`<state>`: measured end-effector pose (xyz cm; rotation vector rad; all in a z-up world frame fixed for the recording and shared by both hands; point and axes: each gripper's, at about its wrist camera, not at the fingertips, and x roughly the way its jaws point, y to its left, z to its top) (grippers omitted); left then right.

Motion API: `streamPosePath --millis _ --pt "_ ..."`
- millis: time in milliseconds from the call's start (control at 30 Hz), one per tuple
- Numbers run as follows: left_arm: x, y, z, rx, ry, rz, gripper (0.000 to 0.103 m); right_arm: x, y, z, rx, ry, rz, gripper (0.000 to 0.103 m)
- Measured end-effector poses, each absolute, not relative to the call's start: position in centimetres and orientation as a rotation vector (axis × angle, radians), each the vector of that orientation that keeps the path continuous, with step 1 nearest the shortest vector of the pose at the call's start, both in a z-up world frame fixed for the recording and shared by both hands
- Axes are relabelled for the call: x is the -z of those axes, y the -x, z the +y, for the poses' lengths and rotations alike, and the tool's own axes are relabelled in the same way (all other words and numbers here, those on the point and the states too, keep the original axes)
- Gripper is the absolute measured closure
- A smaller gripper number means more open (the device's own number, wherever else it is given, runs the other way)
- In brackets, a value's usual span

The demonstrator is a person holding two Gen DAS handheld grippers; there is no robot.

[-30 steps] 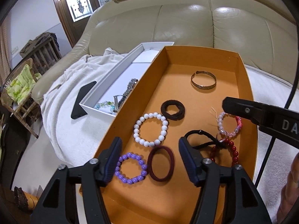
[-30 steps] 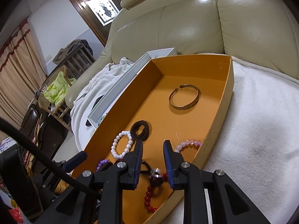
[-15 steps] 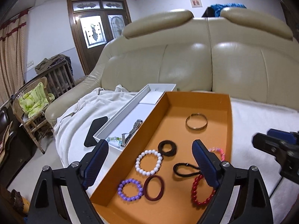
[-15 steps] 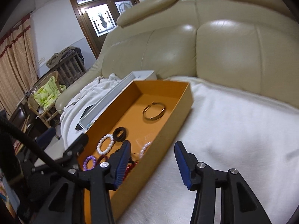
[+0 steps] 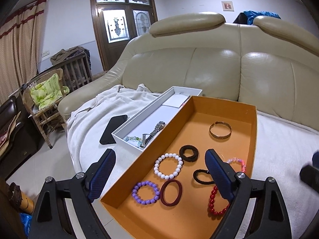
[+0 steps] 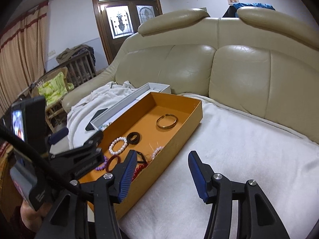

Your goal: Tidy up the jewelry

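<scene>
Both tools hung empty, the left tool (image 5: 159,176) wide open, the right tool (image 6: 162,174) just opening; bracelets lay spread in the orange tray (image 5: 254,131) on the sofa, sorting seemingly nearly finished.

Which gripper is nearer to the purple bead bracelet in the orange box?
Left. The left gripper hangs open above the purple bead bracelet; the right gripper is open over the white blanket, outside the orange box.
</scene>
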<state>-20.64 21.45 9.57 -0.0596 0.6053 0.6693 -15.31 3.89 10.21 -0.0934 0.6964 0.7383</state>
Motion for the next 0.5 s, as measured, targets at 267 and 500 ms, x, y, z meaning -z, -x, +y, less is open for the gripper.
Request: streamPosePath --millis 267,500 --pt "-9.6 20.7 21.9 -0.664 0.068 0.610 0.012 -9.9 17.8 4.5 -0.716 0.144 0.655 0.044" --pt "-9.6 20.9 22.5 -0.693 0.082 0.601 0.012 -9.2 16.1 3.9 -0.670 0.101 0.662 0.041"
